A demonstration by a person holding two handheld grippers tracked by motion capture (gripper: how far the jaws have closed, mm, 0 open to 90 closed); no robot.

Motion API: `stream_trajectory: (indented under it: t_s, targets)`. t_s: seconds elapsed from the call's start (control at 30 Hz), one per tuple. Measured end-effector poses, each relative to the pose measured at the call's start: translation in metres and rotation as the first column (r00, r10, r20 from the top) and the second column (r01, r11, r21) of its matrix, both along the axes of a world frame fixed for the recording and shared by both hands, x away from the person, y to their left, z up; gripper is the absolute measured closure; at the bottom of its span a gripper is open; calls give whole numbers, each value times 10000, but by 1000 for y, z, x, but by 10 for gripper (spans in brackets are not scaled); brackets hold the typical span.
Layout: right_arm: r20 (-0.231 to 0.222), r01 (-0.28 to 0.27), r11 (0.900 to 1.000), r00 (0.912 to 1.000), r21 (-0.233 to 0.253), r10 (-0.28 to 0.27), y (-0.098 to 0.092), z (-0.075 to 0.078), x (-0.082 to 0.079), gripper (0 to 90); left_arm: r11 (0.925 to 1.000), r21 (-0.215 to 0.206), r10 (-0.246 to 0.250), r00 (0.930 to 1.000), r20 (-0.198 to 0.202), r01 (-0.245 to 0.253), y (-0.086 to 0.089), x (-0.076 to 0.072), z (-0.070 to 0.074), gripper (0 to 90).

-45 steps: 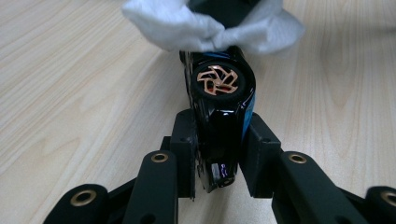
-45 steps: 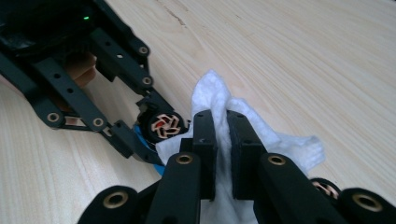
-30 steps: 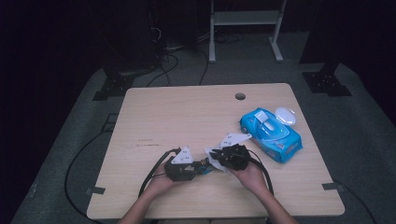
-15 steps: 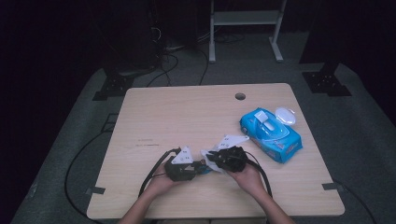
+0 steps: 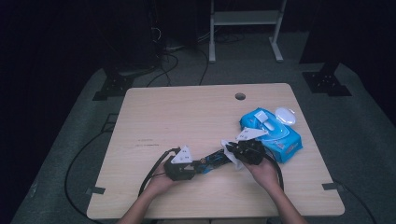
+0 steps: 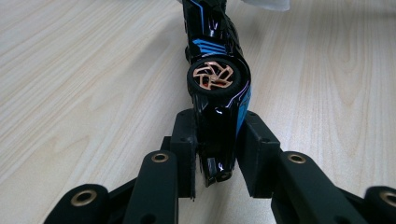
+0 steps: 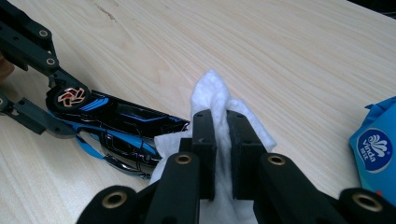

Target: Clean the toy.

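A black and blue toy car [image 6: 215,56] with copper wheels lies on its side on the wooden table [image 5: 187,116]. My left gripper [image 6: 215,154] is shut on one end of the car [image 5: 212,160]. My right gripper [image 7: 220,140] is shut on a white wipe [image 7: 212,91], which touches the other end of the car [image 7: 126,121]. In the high view the left gripper [image 5: 194,169] sits near the front edge and the right gripper [image 5: 233,151] is just to its right, with the wipe [image 5: 229,145] at its tip.
A blue pack of wipes [image 5: 273,133] with its white lid open lies at the right of the table, close behind my right gripper. A cable hole [image 5: 240,96] is near the far edge. Cables trail off the front left.
The right gripper and its wipe have shifted slightly along the car. The left gripper holds the car in the same place.
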State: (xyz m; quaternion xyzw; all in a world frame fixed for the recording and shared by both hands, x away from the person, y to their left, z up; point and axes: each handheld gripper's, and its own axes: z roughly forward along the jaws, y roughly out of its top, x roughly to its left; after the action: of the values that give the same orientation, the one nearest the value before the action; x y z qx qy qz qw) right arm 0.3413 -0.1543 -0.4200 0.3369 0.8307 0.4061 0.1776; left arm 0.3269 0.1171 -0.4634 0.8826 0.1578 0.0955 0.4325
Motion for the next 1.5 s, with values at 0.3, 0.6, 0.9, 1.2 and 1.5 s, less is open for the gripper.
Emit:
stream_trajectory:
  t_s: [0.3,0.6,0.9,1.2,1.5]
  targets:
    - [-252,260,9994,9994,247,-254,-11,-1,1,821,9999,2,112,9999,16,-112,3,1,0,698]
    - [-276,32,9993,9996,377,-22,-11,0,-2,821,9999,29,137,9999,24,-137,5,2,0,697]
    - [-452,90,9955,9990,944,-48,-22,1,-2,822,9998,5,188,9998,5,-188,8,4,0,697]
    - [-857,388,9952,9958,897,-311,-29,-6,4,821,9997,-31,225,9997,-19,-225,8,4,0,697]
    - [-615,-505,9928,9965,1090,575,-10,-3,0,818,9997,-92,238,9997,-63,-239,9,5,-1,697]
